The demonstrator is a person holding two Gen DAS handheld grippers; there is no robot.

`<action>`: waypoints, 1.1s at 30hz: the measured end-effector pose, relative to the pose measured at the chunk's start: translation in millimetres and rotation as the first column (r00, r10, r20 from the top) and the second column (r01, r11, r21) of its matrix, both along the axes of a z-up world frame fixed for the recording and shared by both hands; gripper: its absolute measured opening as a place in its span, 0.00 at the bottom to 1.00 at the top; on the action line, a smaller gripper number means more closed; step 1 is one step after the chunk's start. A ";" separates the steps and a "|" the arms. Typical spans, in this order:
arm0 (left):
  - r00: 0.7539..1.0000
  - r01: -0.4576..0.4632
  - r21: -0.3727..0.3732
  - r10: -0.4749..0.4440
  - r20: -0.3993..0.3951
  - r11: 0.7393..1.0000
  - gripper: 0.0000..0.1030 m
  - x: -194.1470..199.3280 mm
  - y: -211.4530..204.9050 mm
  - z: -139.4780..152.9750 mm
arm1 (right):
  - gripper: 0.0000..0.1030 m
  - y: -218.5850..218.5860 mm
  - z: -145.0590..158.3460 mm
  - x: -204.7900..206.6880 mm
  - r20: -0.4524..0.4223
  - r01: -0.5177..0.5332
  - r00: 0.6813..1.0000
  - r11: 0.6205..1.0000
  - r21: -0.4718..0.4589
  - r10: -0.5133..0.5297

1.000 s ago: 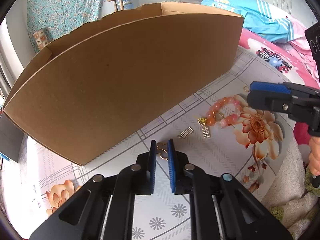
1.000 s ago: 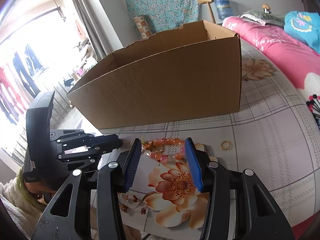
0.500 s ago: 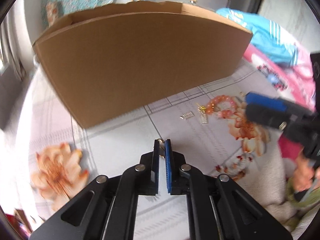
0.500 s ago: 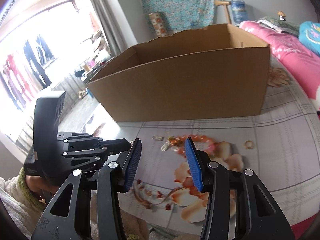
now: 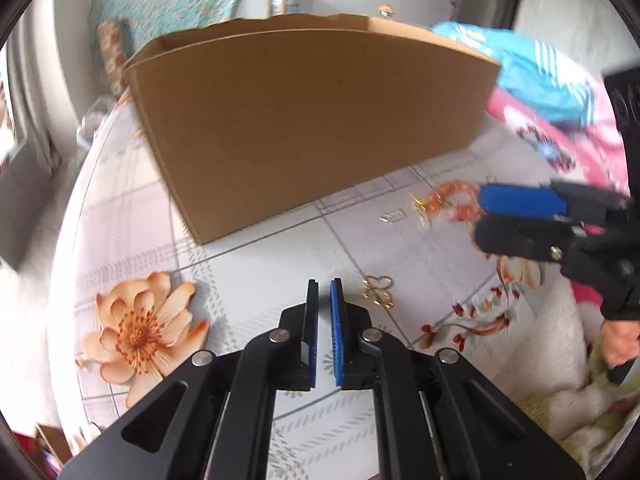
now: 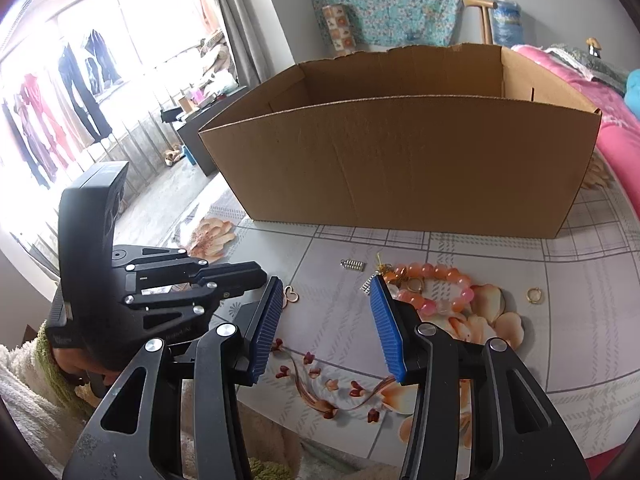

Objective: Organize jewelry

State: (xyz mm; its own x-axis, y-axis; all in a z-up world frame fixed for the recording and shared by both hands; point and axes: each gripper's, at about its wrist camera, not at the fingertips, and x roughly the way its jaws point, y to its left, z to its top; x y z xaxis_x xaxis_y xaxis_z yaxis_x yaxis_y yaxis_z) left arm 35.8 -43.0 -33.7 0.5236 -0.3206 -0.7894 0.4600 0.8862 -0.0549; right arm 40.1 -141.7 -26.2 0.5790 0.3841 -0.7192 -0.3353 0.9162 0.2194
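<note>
left gripper (image 5: 324,294) jaws nearly closed, empty | gold earring (image 5: 378,290) lies just right of its tips, lower centre | right gripper (image 6: 326,296) half open over table | risk: another closing misses the flat, thin earring

Beneath the left gripper (image 5: 324,285), a surface (image 5: 260,272) under a pale checked cloth, with a big orange flower print (image 5: 138,330) down to the gripper's left. Far ahead of the right gripper (image 6: 326,284), on the wall, a turquoise flowered cloth (image 6: 392,0), a small patterned carton (image 6: 340,30) at its lower left. Off to that gripper's left, a grey curtain (image 6: 240,32) and hanging clothes (image 6: 52,120) against a bright window. To its right, pink bedding (image 6: 592,92); ahead and right of the left gripper, a blue striped garment (image 5: 532,76) on the bedding.
</note>
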 end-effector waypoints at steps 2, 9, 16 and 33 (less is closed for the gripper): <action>0.999 0.030 0.043 -0.031 0.027 0.999 0.08 -7.0 -11.6 -0.9 | 0.43 3.2 0.8 1.0 -0.002 0.002 1.000 1.000 0.000 -0.002; 0.996 0.059 0.069 -0.063 0.059 0.996 0.09 -14.6 -27.5 -4.0 | 0.43 4.0 3.0 -0.9 0.010 0.011 1.000 1.000 0.005 -0.011; 0.998 0.055 -0.027 -0.054 0.017 0.998 0.13 -9.6 -17.7 -1.2 | 0.43 -5.3 2.7 -8.3 0.006 0.032 0.999 0.999 0.014 -0.032; 0.990 0.123 0.024 -0.124 0.060 0.992 0.31 -5.6 -24.7 -4.4 | 0.43 -14.9 -2.8 -15.4 -0.017 0.054 0.998 0.997 0.055 -0.053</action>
